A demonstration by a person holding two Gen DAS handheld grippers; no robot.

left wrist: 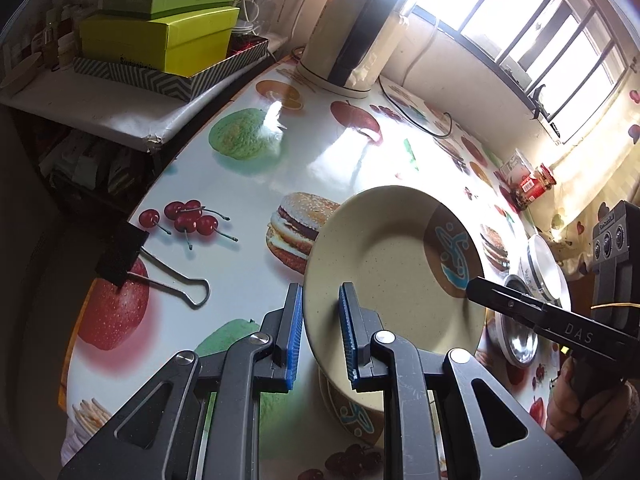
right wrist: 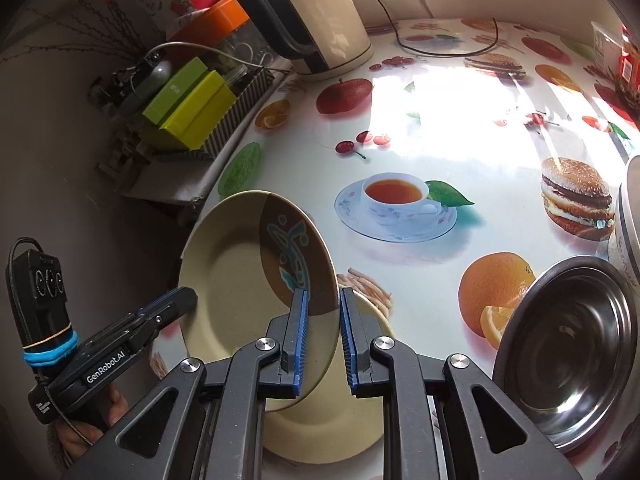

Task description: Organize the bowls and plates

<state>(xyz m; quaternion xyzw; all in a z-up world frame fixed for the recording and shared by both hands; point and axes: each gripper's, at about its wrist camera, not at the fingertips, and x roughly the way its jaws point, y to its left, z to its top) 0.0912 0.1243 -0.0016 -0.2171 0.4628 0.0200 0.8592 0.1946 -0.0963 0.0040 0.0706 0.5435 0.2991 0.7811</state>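
Plate (left wrist: 384, 264), clamped at opposite rims by both closed hand-held grippers (left wrist: 320, 332) (right wrist: 324, 336): keep level, lower onto plate beneath (right wrist: 344, 432).

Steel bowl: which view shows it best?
Right wrist view: the steel bowl shows large, with its whole inside and most of its rim. Left wrist view shows it small and partly hidden behind the right gripper.

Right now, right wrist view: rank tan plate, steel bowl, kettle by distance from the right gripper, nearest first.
1. tan plate: rim clamped in the right gripper.
2. steel bowl: on the table, at the right side.
3. kettle: far edge of the table, upper middle.
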